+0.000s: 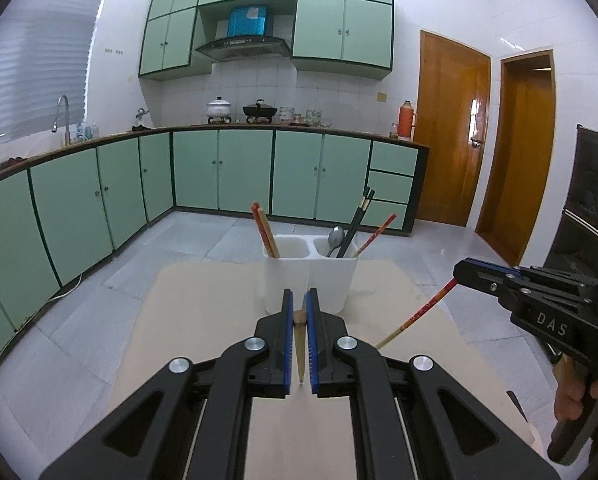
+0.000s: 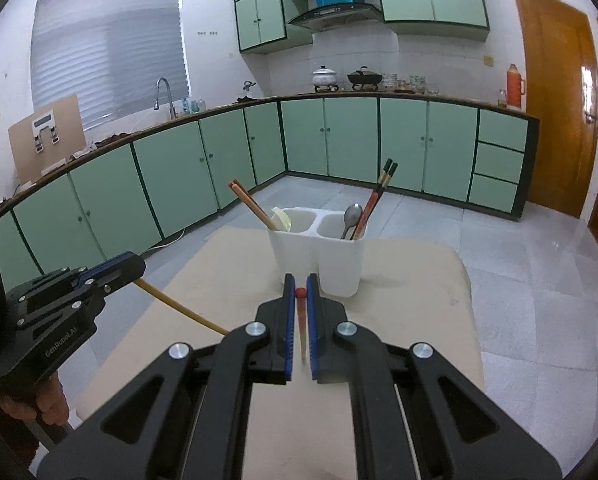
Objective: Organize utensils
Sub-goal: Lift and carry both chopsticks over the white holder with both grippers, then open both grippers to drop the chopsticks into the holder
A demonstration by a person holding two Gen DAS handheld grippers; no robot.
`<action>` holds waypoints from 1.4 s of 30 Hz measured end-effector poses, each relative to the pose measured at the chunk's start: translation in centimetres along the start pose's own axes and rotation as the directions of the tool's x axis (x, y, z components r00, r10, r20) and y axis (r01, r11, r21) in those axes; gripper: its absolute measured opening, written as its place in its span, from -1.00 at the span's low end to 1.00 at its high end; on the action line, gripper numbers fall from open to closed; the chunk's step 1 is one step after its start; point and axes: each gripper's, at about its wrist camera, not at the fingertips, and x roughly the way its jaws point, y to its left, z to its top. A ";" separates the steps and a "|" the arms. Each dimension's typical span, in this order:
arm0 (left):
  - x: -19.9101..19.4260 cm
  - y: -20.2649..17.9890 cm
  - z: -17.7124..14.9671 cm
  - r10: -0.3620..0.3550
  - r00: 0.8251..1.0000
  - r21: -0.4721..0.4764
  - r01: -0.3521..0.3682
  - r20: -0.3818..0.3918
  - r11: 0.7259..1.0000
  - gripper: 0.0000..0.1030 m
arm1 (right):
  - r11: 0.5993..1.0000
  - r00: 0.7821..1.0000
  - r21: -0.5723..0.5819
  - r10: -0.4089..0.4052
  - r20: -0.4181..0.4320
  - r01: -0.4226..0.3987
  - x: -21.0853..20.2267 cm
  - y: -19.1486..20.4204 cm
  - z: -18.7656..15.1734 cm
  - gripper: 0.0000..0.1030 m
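Note:
A white two-compartment utensil holder (image 1: pixel 311 280) (image 2: pixel 319 256) stands on the beige table. Its left compartment holds red and wooden chopsticks (image 1: pixel 265 234). Its right compartment holds a metal spoon (image 1: pixel 335 238), black chopsticks (image 1: pixel 357 220) and a red chopstick. My left gripper (image 1: pixel 299 308) is shut on a wooden chopstick (image 1: pixel 299 340), just in front of the holder; it also shows in the right wrist view (image 2: pixel 135 266). My right gripper (image 2: pixel 300 292) is shut on a red chopstick (image 2: pixel 301 320), also just before the holder; it shows at the right in the left wrist view (image 1: pixel 459 270).
The beige table (image 1: pixel 203 312) stands on a grey tiled floor. Green cabinets and a counter with sink, pots and a thermos run along the far walls. Wooden doors (image 1: pixel 451 128) are at the right.

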 end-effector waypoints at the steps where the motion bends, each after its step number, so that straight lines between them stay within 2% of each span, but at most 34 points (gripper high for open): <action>1: 0.0 0.0 0.2 -0.002 1.000 0.000 0.002 0.003 1.000 -0.88 | 1.000 1.000 -0.006 0.001 0.001 -0.001 0.0 0.0 0.3 -0.91; 13: -0.4 0.2 3.5 -0.036 0.998 0.010 0.036 0.057 0.999 -0.88 | 0.999 0.998 -0.019 0.039 0.039 -0.039 -0.5 -1.0 4.3 -0.91; 23: -1.4 -0.3 9.3 -0.062 0.982 0.030 0.057 0.181 0.998 -0.88 | 0.999 0.985 -0.051 0.011 0.173 -0.002 -1.3 -1.9 12.3 -0.91; 29: 0.1 -0.4 13.2 -0.062 0.968 0.033 0.055 0.243 0.998 -0.88 | 0.999 0.970 -0.033 -0.016 0.242 0.025 0.3 -3.5 16.6 -0.91; 37: 5.3 0.1 14.3 -0.036 0.979 0.031 0.031 0.201 0.999 -0.88 | 0.999 0.967 -0.016 -0.023 0.254 0.028 6.0 -5.1 18.4 -0.91; 42: 9.6 0.7 14.0 -0.021 0.989 0.024 0.018 0.144 1.000 -0.88 | 1.000 0.979 0.008 -0.024 0.204 0.023 10.0 -6.0 17.5 -0.91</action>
